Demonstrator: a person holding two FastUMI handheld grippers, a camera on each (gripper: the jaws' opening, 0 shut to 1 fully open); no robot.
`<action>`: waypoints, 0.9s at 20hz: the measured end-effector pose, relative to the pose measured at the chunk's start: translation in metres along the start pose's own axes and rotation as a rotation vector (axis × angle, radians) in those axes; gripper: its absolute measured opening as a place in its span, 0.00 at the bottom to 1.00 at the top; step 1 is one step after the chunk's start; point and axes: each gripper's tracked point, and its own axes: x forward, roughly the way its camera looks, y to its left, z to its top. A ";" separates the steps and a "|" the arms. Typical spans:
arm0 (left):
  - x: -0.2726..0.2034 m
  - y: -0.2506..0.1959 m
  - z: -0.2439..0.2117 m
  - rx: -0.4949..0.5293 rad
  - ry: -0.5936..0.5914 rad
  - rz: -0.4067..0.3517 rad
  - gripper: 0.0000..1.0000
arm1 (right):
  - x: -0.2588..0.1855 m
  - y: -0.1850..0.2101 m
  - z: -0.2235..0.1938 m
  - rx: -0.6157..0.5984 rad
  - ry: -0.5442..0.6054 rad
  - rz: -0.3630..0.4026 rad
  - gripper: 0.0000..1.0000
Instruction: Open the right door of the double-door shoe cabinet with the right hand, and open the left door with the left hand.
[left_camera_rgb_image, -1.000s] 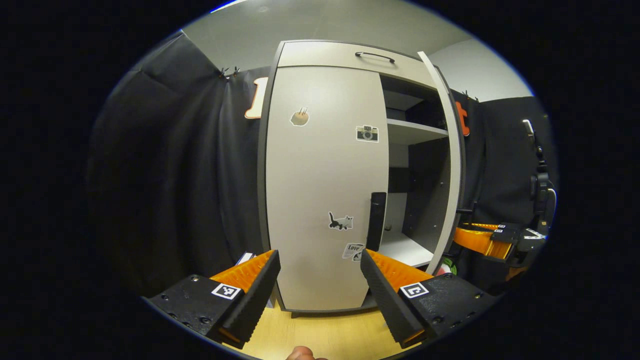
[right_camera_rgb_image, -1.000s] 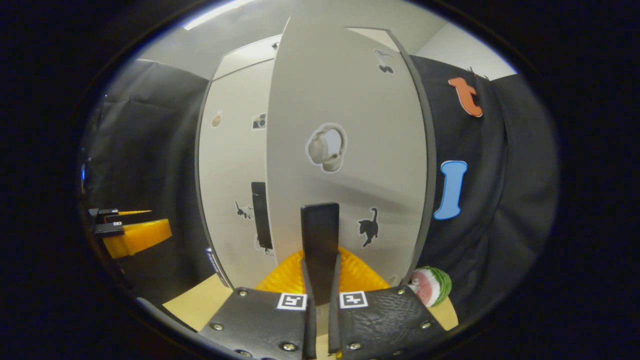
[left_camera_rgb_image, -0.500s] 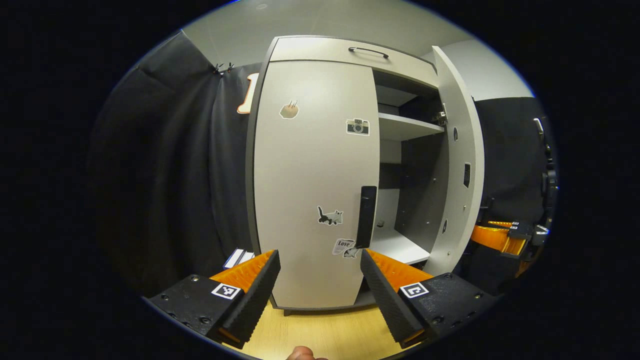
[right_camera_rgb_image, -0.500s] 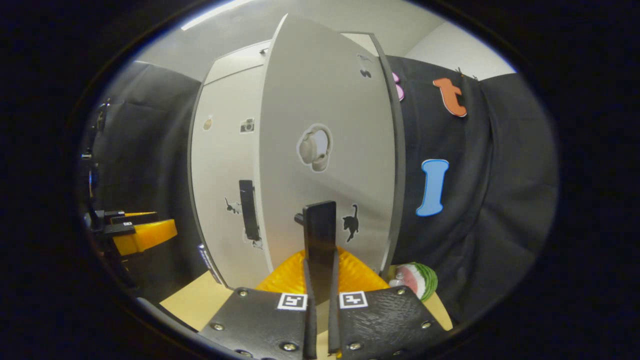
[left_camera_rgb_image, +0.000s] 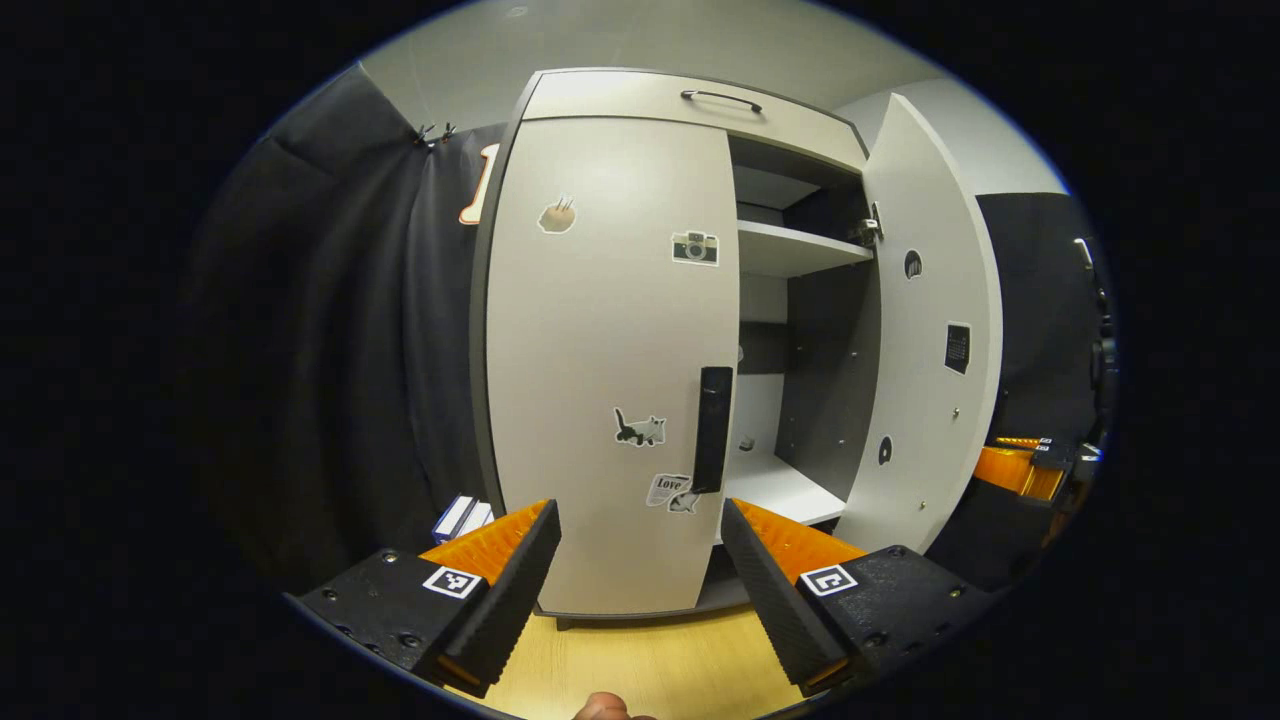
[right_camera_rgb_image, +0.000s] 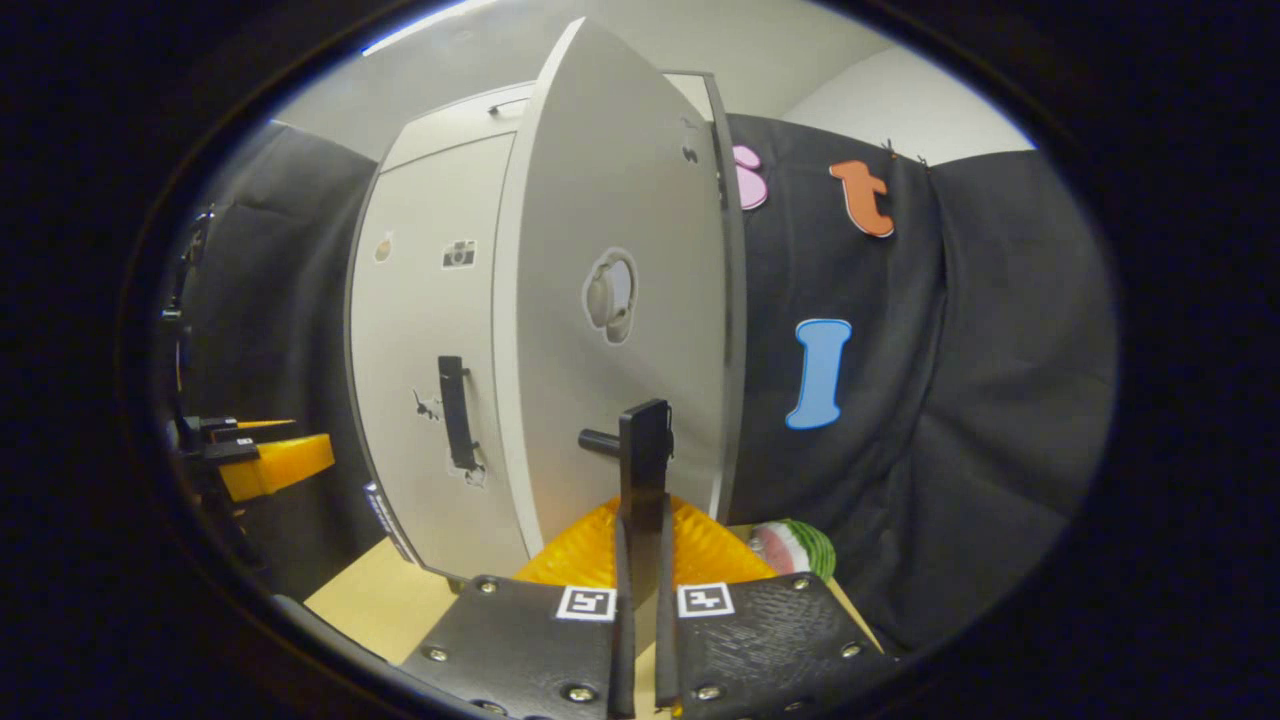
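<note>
Right gripper view first: the right gripper (right_camera_rgb_image: 640, 560) is pinched on the right door handle (right_camera_rgb_image: 645, 450), both fingers pressed to the dark bar, and the right door (right_camera_rgb_image: 610, 300) stands swung well out from the shoe cabinet (left_camera_rgb_image: 690, 100). From the left gripper view that door (left_camera_rgb_image: 925, 320) hangs wide, baring a shelf (left_camera_rgb_image: 795, 262) and the cabinet floor inside.

The left door (left_camera_rgb_image: 600, 350) is shut, flush with the frame, its upright left door handle (left_camera_rgb_image: 712, 415) waiting at the inner edge. The left gripper (left_camera_rgb_image: 640, 570) is spread wide and apart from it — the handle sits above and a touch right of the gap between the fingers.

So the job looks about half done. For the left side, I'd line the open fingers up either side of that bar, close squarely on its middle, then pull along an arc about the hinge on the far left edge — not straight back, or the grip may slip. The cabinet rests on a pale wooden tabletop (left_camera_rgb_image: 650, 670), with a watermelon toy (right_camera_rgb_image: 795, 545) by the cloth.
</note>
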 end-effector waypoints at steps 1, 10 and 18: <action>0.000 -0.004 0.000 0.000 0.000 -0.010 1.00 | -0.001 -0.002 0.000 0.001 0.001 -0.005 0.12; 0.002 -0.027 0.000 0.003 0.001 -0.049 1.00 | -0.006 -0.030 -0.006 0.003 0.010 -0.077 0.07; 0.010 -0.050 -0.004 0.006 0.012 -0.078 1.00 | -0.009 -0.065 -0.008 0.011 0.006 -0.158 0.02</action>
